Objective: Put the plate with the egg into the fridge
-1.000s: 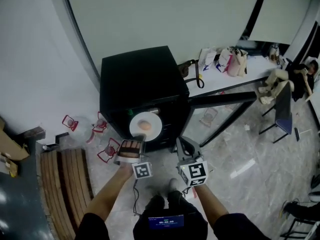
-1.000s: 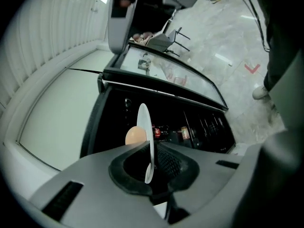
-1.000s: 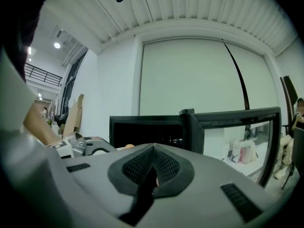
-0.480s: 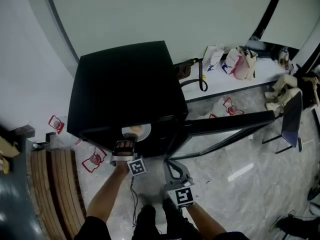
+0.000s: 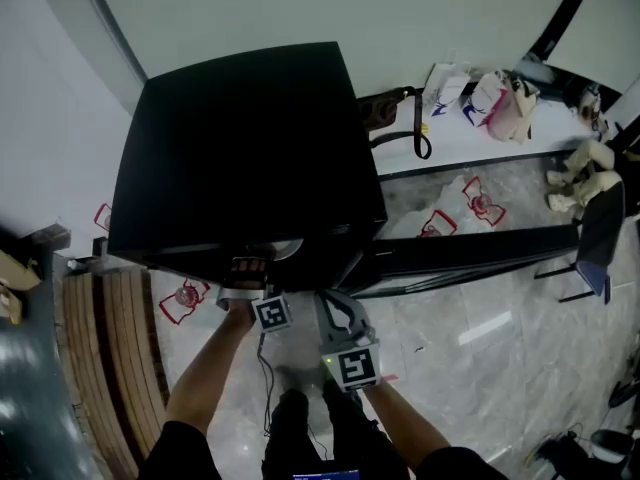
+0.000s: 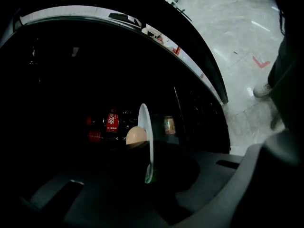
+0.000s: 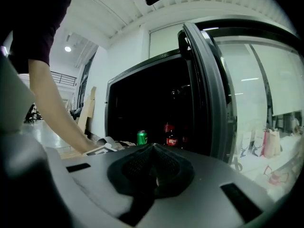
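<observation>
- Scanning from far left: wooden slats (image 5: 105, 368) on the floor beside the fridge (image 5: 240, 138), not in play.
- Next, the left gripper (image 5: 249, 266) is at the fridge mouth, jaws clamped on the near rim of the plate (image 6: 146, 127). A rim grip leaves the rest of the plate free to go in first.
- Plate shows edge-on btwn the jaws in the left gripper view, w/ the egg (image 6: 136, 135) sitting on it, clear of the pads. From the head view most of the plate is hidden under the fridge's top edge, so it's just inside the opening, not set down yet.
- Deeper in: cola bottles (image 6: 111, 121) and a can (image 6: 169, 124) at the back of the dark interior. The shelf in front of them is prob the landing spot, too dark to be sure.
- Moving right: the right gripper (image 5: 335, 313) has its jaws shut together, nothing btwn them. It hangs low just beside the left one, near the door's hinge side, looks like it's just out of the way.
- Door (image 5: 470, 248) is swung wide open to the right, leaving a clear path for the plate.
- Far right, up top: a table w/ bags (image 5: 480, 118), unrelated.
- Est: task is most of the way. What's left is to slide the plate in level so the egg doesn't roll, set it down and let go.
</observation>
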